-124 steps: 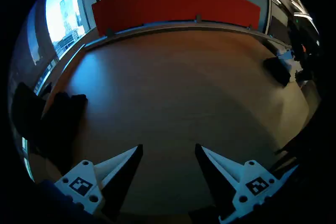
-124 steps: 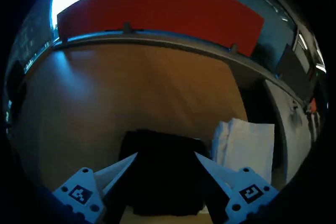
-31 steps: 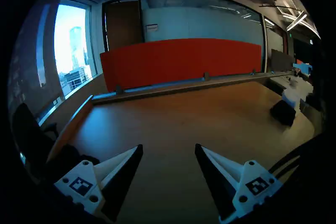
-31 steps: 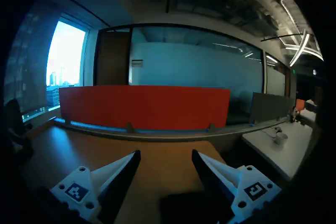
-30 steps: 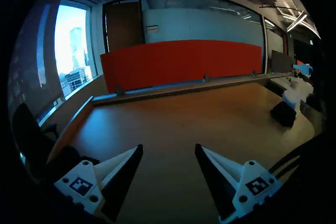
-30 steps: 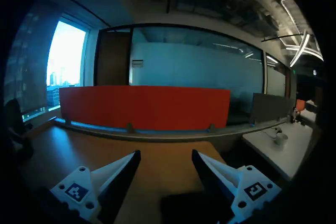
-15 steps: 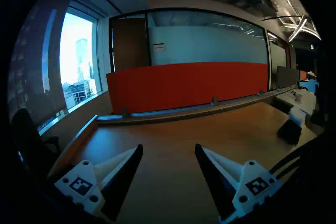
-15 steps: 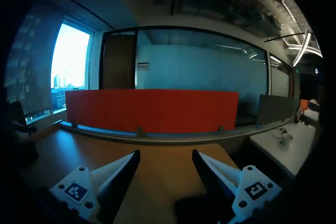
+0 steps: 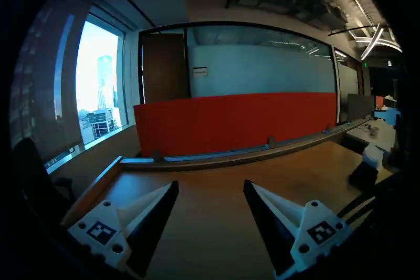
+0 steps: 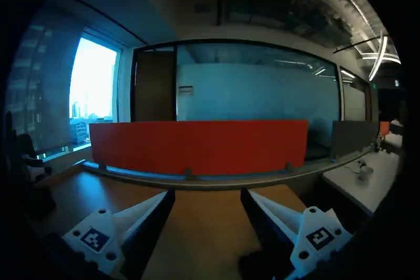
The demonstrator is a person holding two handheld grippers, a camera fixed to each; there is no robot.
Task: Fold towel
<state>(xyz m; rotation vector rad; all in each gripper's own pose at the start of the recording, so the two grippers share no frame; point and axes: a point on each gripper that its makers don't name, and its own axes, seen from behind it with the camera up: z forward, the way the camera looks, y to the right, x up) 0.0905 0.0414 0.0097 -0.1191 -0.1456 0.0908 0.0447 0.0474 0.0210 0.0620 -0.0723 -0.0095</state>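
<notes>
**Both grippers open over a bare tabletop**

The left gripper [image 9: 210, 183] holds its two white fingers spread wide with nothing between them. The right gripper [image 10: 207, 190] is likewise parted and empty. Both look level across a broad brown wooden tabletop [image 9: 220, 227]. It lies bare ahead of the fingers as far as its far edge, where a long red partition panel [image 9: 236, 122] runs along it.

In the left gripper view a dark folded towel [image 9: 363, 176] lies near the table's right edge, with a white folded cloth [image 9: 374, 155] just behind it. A dark office chair [image 9: 32, 177] stands off the table's left edge, below a bright window [image 9: 98, 96].

In the right gripper view a dark shape [image 10: 253, 263] sits low between the fingers, too dim to tell.
</notes>
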